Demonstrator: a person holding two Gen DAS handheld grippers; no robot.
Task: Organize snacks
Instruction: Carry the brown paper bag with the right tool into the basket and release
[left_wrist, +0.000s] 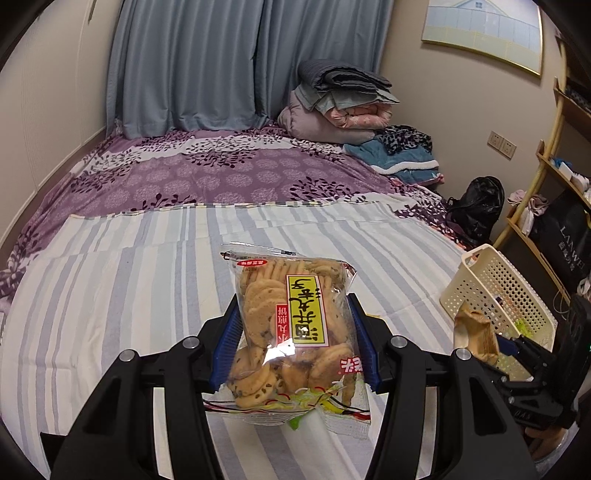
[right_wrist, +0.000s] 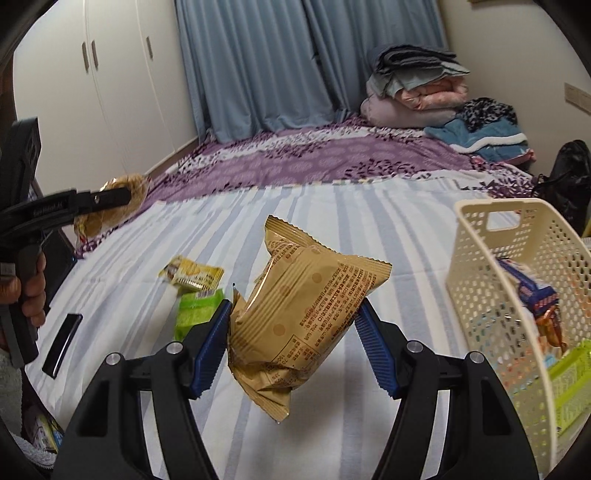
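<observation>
My left gripper (left_wrist: 293, 332) is shut on a clear cookie bag (left_wrist: 291, 332) with a yellow label, held above the striped bedsheet (left_wrist: 129, 295). My right gripper (right_wrist: 293, 332) is shut on a tan snack pouch (right_wrist: 299, 317), lifted off the bed. A cream perforated basket (right_wrist: 517, 266) stands to the right, holding several snacks. In the left wrist view the basket (left_wrist: 495, 295) sits at the right with the tan pouch (left_wrist: 474, 336) beside it. The right wrist view shows the left gripper (right_wrist: 110, 197) at the left with the cookie bag (right_wrist: 110, 206). A yellow packet (right_wrist: 192, 275) and a green packet (right_wrist: 197, 312) lie on the sheet.
A black flat device (right_wrist: 62, 345) lies at the sheet's left. Folded bedding (left_wrist: 340, 103) is piled at the far right corner of the bed. A wooden shelf (left_wrist: 554, 166) and a black bag (left_wrist: 476, 206) stand right of the bed. A hand (right_wrist: 29, 288) grips the left tool's handle.
</observation>
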